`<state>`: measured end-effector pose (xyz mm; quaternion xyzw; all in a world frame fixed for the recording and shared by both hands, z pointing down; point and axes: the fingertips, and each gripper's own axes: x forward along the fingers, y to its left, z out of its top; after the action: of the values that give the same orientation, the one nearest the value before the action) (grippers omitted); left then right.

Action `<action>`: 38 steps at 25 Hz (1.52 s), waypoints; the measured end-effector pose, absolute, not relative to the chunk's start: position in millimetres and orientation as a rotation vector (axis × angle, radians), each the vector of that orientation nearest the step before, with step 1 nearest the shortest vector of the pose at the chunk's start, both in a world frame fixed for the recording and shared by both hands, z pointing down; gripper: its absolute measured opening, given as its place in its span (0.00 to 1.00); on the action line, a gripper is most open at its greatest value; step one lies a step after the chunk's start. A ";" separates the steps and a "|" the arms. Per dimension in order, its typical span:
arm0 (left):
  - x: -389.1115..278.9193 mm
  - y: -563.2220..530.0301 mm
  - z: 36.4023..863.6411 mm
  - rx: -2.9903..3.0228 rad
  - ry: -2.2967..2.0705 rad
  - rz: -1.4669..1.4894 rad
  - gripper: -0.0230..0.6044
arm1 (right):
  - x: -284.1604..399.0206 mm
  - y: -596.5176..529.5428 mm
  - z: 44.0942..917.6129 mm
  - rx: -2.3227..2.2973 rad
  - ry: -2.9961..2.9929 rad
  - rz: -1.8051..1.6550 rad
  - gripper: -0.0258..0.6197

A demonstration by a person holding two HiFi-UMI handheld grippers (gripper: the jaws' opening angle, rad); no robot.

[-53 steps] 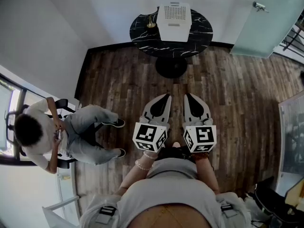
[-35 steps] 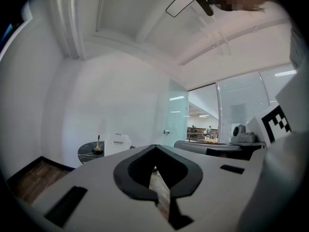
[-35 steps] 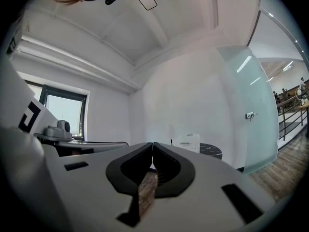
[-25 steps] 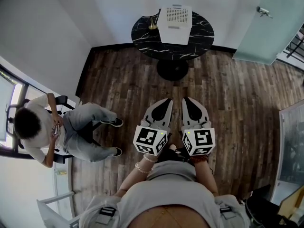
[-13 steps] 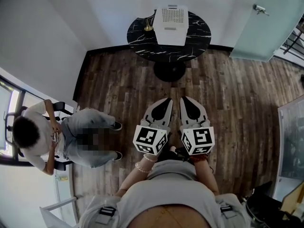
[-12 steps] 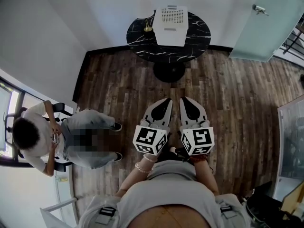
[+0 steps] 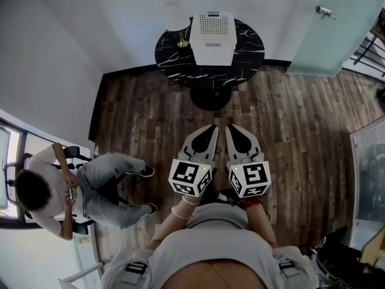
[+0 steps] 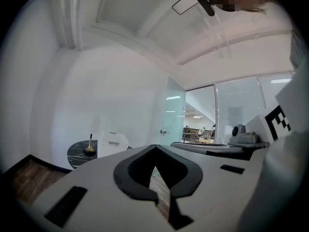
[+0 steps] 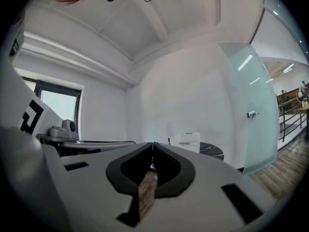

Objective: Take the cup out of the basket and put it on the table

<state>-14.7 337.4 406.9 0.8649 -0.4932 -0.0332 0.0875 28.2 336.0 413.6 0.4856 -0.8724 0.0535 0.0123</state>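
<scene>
My left tongs (image 7: 210,128) and right tongs (image 7: 231,128) are pinched closed, holding nothing. The basket (image 7: 212,32) sits on the round counter (image 7: 174,59), far ahead. I can't see the cup. Open floor (image 7: 180,110) lies between.

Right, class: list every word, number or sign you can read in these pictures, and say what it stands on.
No readable words or numbers anywhere.
Left cube and right cube: black-and-white square codes, not text.
Basket: a pale patch on its near side, too small to read.
</scene>
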 end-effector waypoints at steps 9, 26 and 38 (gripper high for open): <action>-36.7 291.7 405.7 2.602 -1.419 -0.091 0.05 | 7.6 294.5 413.1 1.570 -2.685 0.162 0.06; -83.3 250.7 416.5 2.615 -1.356 -0.071 0.05 | -36.7 251.8 419.2 1.637 -2.634 0.182 0.06; -94.5 232.9 417.0 2.593 -1.372 -0.071 0.05 | -51.5 232.3 414.9 1.595 -2.648 0.180 0.06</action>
<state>-94.5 232.9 417.0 0.8789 -0.4651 -0.0242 0.1032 -51.5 232.3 414.9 0.5149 -0.8550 0.0582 0.0224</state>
